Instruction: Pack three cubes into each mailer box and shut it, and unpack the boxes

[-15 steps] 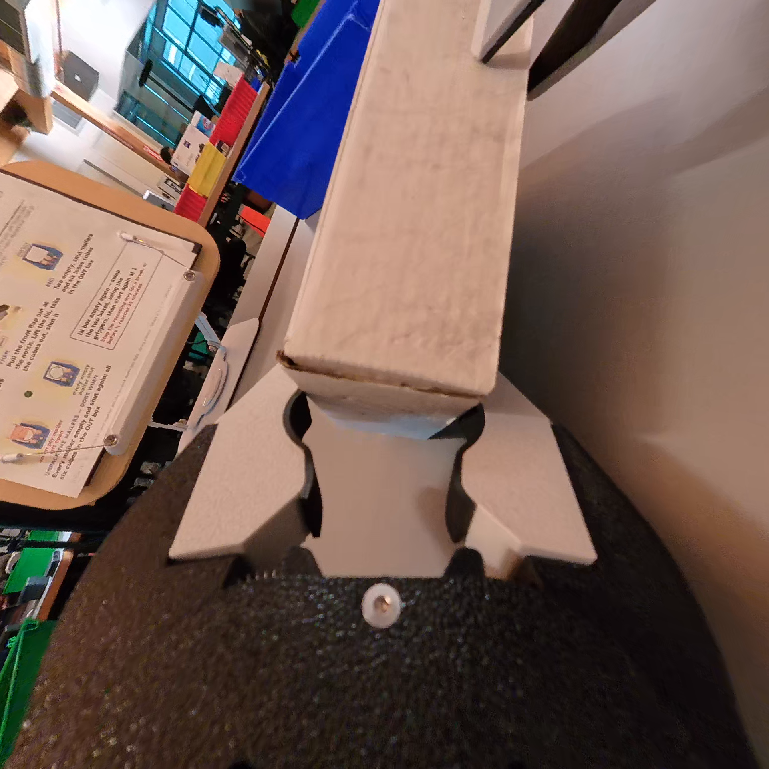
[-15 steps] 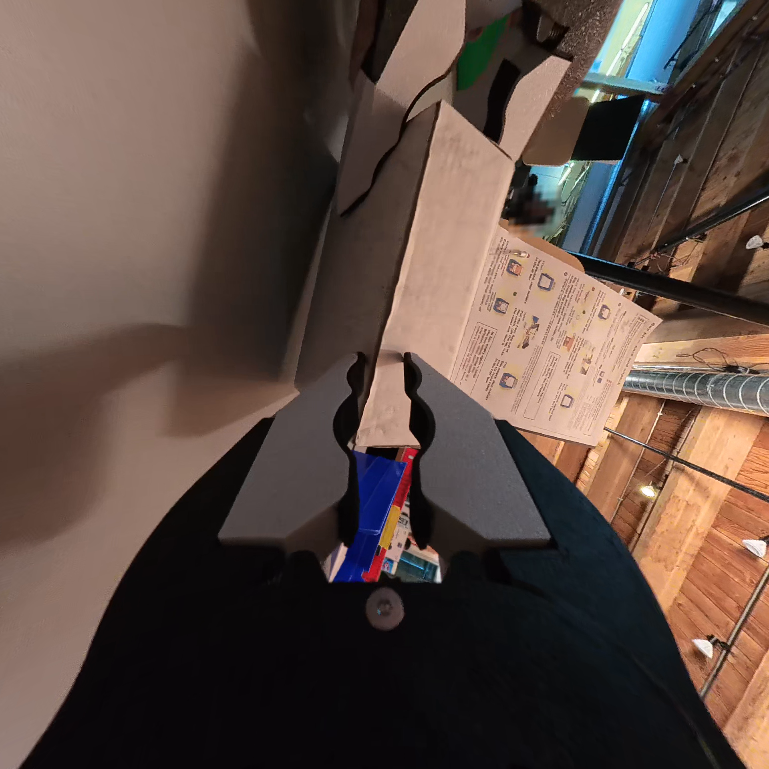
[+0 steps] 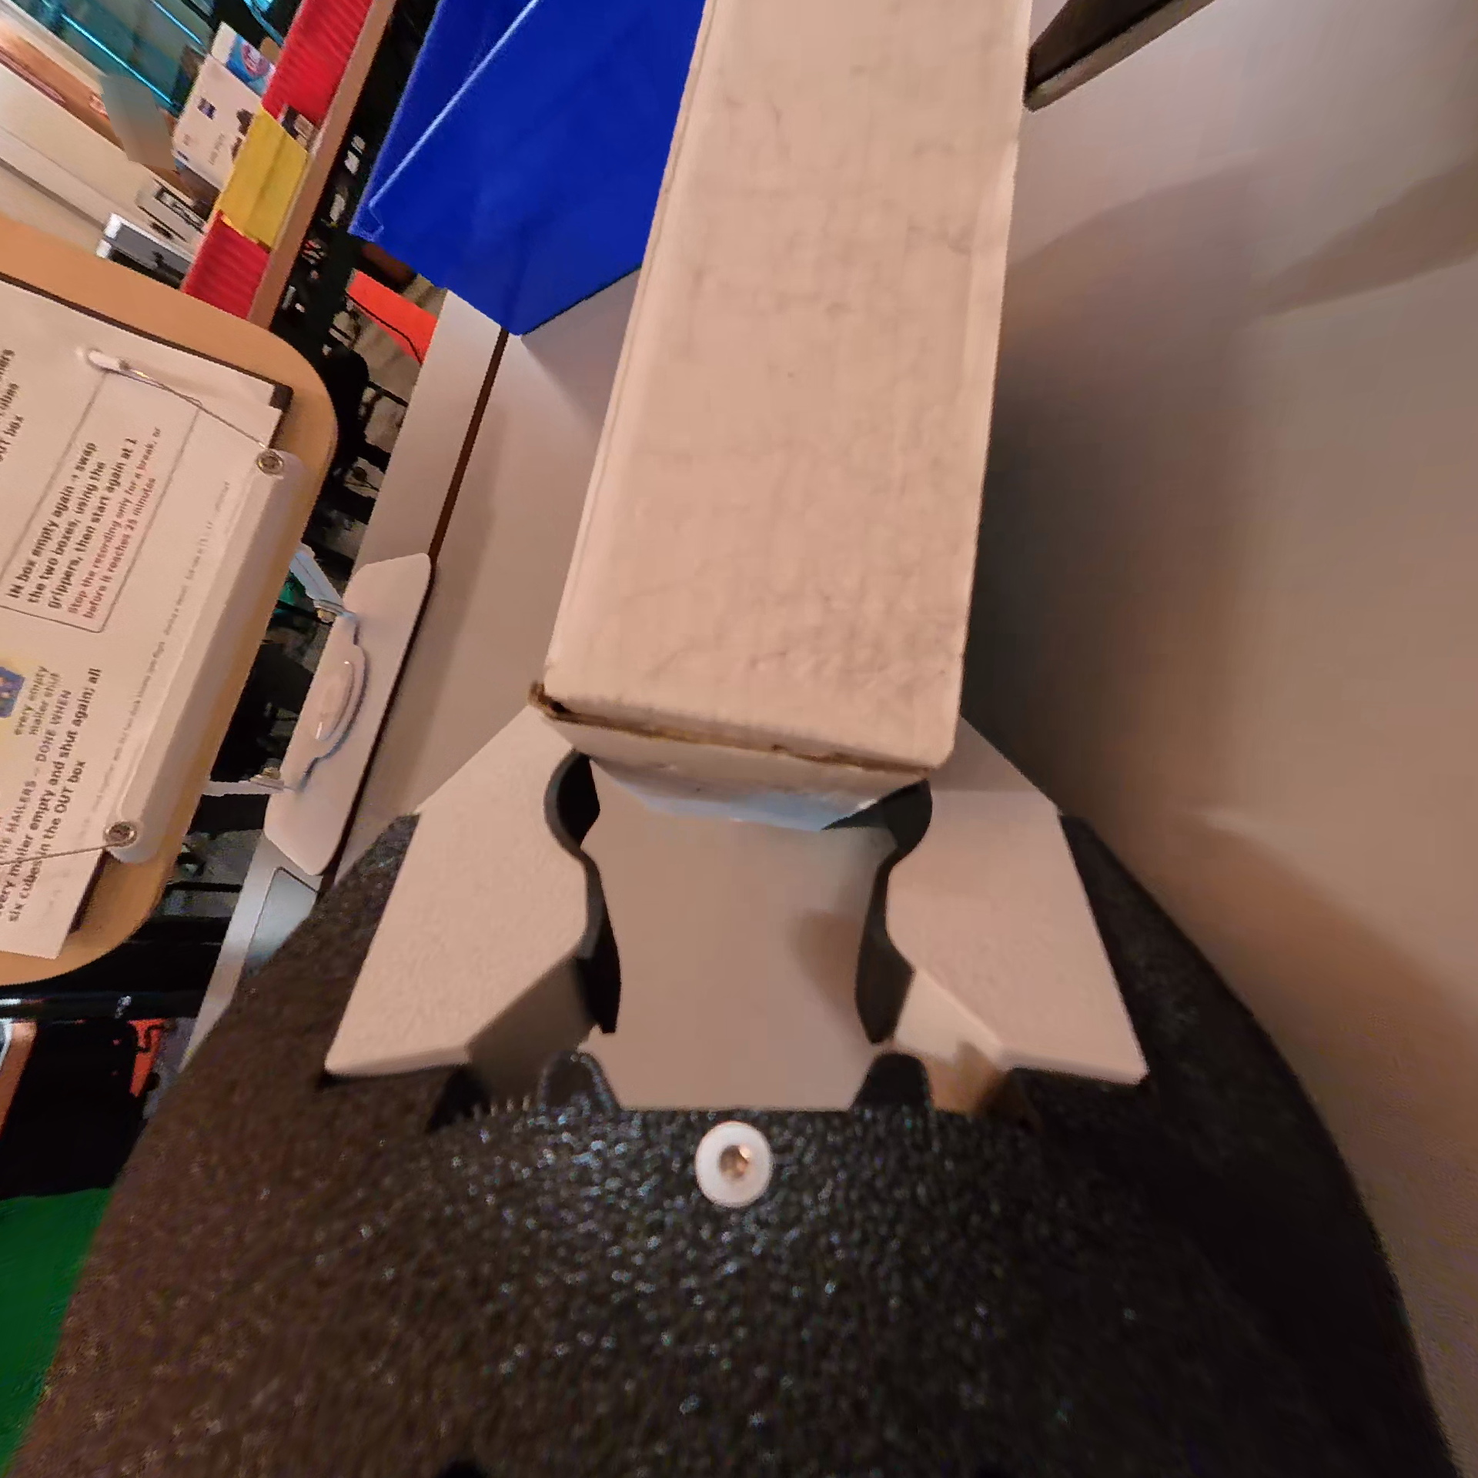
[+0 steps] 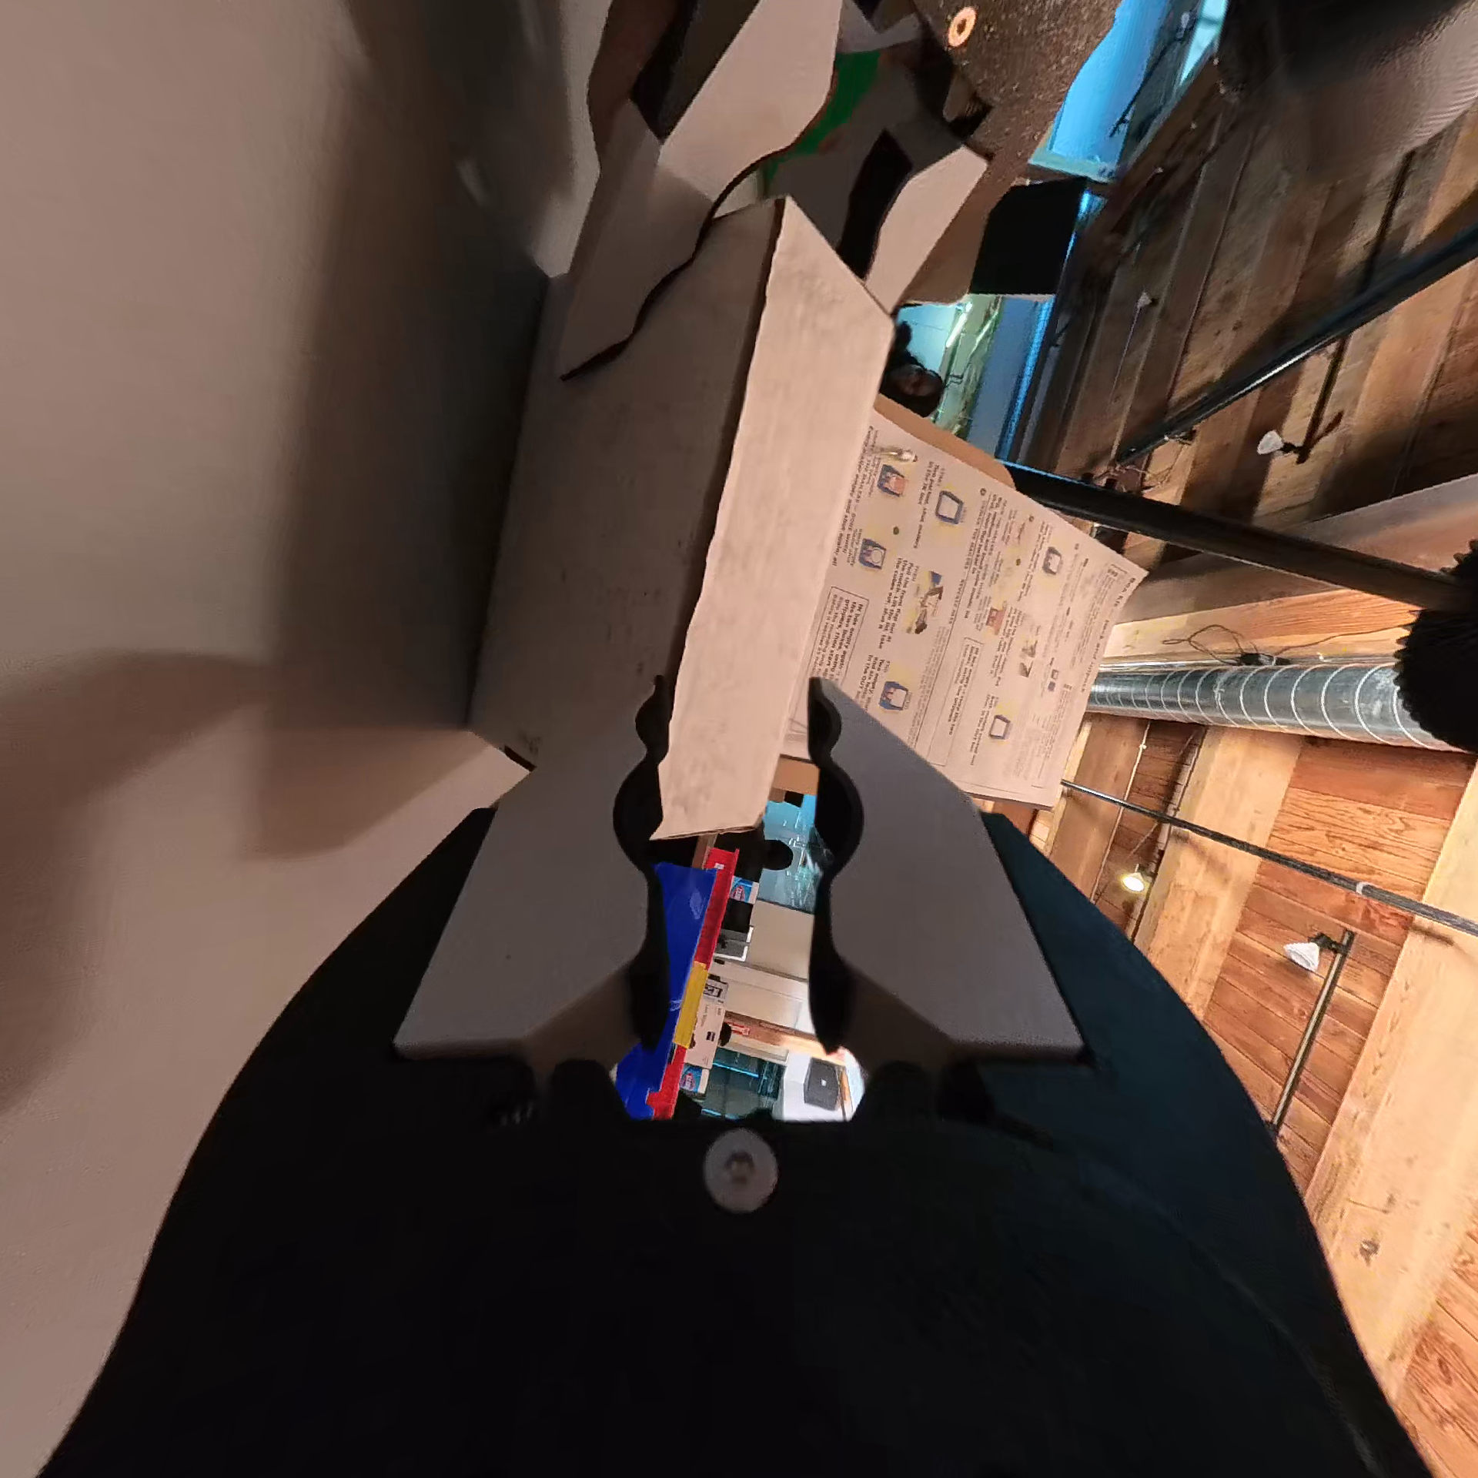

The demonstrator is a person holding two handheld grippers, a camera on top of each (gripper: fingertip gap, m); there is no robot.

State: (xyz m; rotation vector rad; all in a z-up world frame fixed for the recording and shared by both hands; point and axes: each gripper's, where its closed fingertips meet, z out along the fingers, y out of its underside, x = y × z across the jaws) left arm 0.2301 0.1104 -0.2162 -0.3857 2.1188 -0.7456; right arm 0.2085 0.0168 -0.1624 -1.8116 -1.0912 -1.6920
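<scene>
Right tool (image 4: 732, 800) is now spreading off the white cardboard mailer box (image 4: 680, 512), no longer pinching its wall, while left tool (image 3: 744, 808) is straddling the box end at 12 o'clock, grip unclear, suggesting a handover.

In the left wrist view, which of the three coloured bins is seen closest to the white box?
The blue bin: it borders the mailer box, while the red bin and yellow bin show farther left.
</scene>
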